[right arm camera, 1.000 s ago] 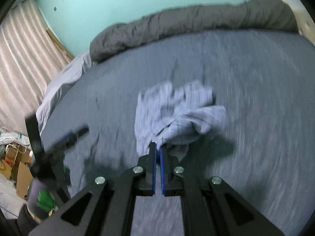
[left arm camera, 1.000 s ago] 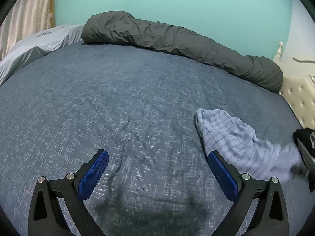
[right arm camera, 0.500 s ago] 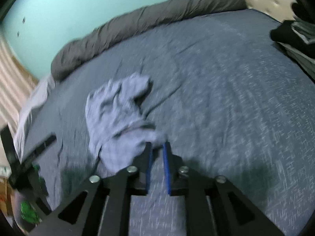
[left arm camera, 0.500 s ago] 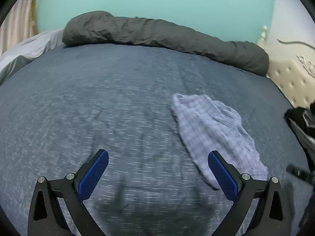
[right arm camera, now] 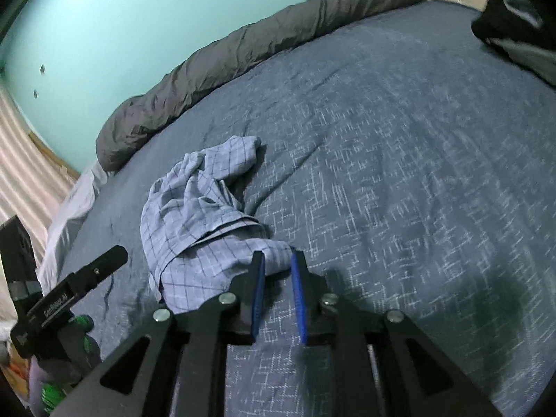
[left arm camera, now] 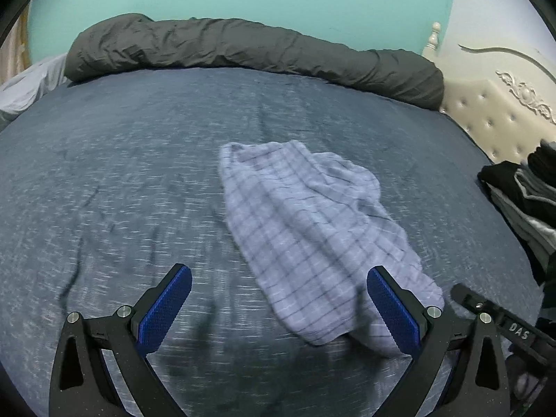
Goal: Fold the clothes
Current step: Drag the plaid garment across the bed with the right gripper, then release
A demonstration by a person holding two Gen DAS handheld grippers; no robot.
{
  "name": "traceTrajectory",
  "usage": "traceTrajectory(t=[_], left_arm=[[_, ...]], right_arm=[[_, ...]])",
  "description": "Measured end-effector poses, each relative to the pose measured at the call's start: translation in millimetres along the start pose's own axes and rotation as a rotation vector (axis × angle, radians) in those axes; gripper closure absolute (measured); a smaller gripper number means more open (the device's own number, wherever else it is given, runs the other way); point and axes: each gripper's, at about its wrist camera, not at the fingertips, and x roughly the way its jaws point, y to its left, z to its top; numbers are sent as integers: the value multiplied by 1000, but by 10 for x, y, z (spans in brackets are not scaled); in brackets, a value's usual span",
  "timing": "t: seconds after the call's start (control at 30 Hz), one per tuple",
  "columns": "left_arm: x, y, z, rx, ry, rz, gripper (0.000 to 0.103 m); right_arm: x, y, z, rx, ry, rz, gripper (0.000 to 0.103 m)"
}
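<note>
A light blue checked garment (left arm camera: 305, 229) lies crumpled on the dark blue bedspread (left arm camera: 139, 173). My left gripper (left arm camera: 279, 272) hovers over the garment's near end, open wide, and its right finger (left arm camera: 389, 305) stands over the cloth with nothing gripped. In the right wrist view the same garment (right arm camera: 198, 215) stretches away to the left. Its near corner lies between the tips of my right gripper (right arm camera: 278, 255), whose jaws stand a narrow gap apart and do not press on the cloth.
A rolled dark grey duvet (left arm camera: 243, 48) runs along the far side of the bed below a teal wall. A cream tufted headboard (left arm camera: 493, 118) and a pile of dark clothes (left arm camera: 521, 194) are at the right. A pale sheet (left arm camera: 24, 87) lies far left.
My right gripper has parted its jaws from shut on the garment to slightly apart and sunk toward the bed. The garment has slid from the right edge to the middle of the left wrist view.
</note>
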Motion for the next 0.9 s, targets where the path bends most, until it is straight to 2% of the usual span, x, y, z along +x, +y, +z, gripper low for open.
traceTrajectory(t=[0.1, 0.23, 0.3, 0.37, 0.5, 0.6, 0.67, 0.7, 0.73, 0.8, 0.9], left_arm=[[13, -92, 28, 9, -6, -25, 2], [98, -193, 25, 19, 25, -58, 11], [180, -239, -6, 31, 64, -65, 22], [244, -288, -38, 44, 99, -79, 42], [306, -350, -81, 60, 137, -100, 53], [306, -304, -75, 45, 150, -123, 68], [297, -284, -74, 45, 154, -132, 82], [293, -275, -75, 47, 156, -136, 85], [283, -264, -77, 47, 157, -139, 91], [256, -239, -83, 46, 159, -144, 95], [200, -168, -75, 37, 152, -152, 99]], right_arm=[[16, -1, -37, 2, 13, 20, 88], [-43, -1, -15, 17, 2, 41, 88], [-85, -21, 11, 24, -8, 40, 88], [-118, -51, 28, 40, -19, 42, 88], [-146, -102, 44, 60, -26, 45, 87], [-142, -111, 40, 63, -21, 47, 87], [-127, -108, 32, 65, -16, 48, 85], [-114, -103, 27, 66, -13, 49, 82], [-103, -99, 23, 67, -10, 49, 77], [-94, -84, 15, 69, -8, 52, 71], [-97, -59, 20, 64, -12, 54, 70]])
